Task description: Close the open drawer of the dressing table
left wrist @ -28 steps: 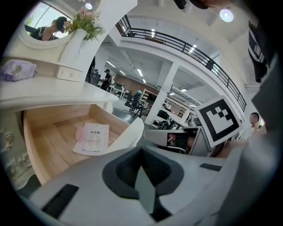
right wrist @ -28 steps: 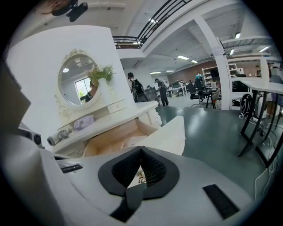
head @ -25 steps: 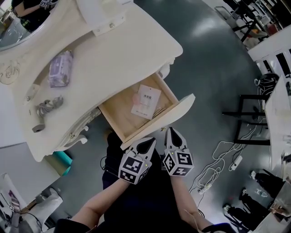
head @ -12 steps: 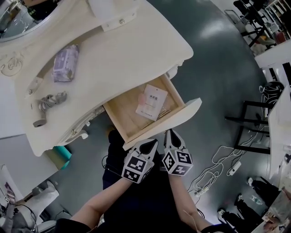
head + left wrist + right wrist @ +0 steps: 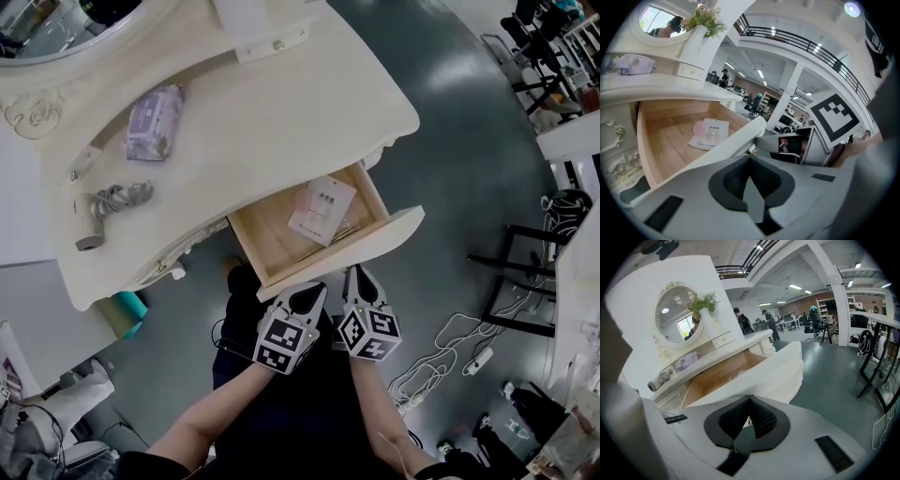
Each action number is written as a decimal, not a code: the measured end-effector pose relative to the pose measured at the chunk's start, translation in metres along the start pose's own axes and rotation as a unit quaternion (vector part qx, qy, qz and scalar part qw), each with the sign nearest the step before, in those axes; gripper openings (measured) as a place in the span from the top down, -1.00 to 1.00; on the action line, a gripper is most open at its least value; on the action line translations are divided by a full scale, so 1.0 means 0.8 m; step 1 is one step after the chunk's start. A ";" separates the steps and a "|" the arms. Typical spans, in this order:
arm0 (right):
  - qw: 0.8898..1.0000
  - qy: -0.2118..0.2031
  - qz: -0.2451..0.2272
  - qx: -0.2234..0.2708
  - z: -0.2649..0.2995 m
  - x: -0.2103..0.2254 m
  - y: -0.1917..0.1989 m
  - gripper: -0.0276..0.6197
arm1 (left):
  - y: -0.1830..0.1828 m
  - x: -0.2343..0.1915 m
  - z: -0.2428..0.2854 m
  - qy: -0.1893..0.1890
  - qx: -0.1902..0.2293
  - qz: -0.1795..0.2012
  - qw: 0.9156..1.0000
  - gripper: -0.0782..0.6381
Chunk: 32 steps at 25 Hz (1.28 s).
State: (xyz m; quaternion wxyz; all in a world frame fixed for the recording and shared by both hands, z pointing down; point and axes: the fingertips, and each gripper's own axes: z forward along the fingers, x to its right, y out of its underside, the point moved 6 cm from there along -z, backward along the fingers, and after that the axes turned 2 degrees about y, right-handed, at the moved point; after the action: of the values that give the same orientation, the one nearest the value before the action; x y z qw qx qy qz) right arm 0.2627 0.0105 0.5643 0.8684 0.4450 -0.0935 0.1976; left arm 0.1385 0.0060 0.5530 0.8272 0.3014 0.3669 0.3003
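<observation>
The cream dressing table has one drawer pulled out toward me, with a wooden floor and a white packet lying in it. Its curved cream front faces my two grippers. In the head view my left gripper and right gripper sit side by side, both shut and empty, tips at the drawer front. In the left gripper view the shut left gripper lies against the front's edge, beyond it the packet. The right gripper meets the front just the same.
On the tabletop lie a purple tissue pack and a grey corded device, with the round mirror behind. A teal bin stands under the table's left. Cables and a black stand occupy the floor at right.
The drawer shows less of its inside than a second ago; it has slid a little into the table. Both grippers stayed shut at its front and followed it.
</observation>
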 end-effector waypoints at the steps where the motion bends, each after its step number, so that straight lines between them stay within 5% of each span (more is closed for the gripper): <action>1: 1.000 0.000 -0.001 0.001 0.003 -0.001 -0.001 0.84 | 0.000 -0.003 0.000 -0.004 0.002 -0.002 1.000 0.78; 32: 0.999 -0.034 -0.036 0.019 0.091 -0.056 -0.045 0.84 | -0.040 -0.105 0.004 -0.090 0.042 -0.031 0.995 0.78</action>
State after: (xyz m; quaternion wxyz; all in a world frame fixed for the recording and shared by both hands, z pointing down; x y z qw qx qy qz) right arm 0.2383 -0.0790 0.5652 0.8625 0.4713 -0.1030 0.1527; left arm 0.1035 -0.0758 0.5681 0.8524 0.3498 0.3125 0.2311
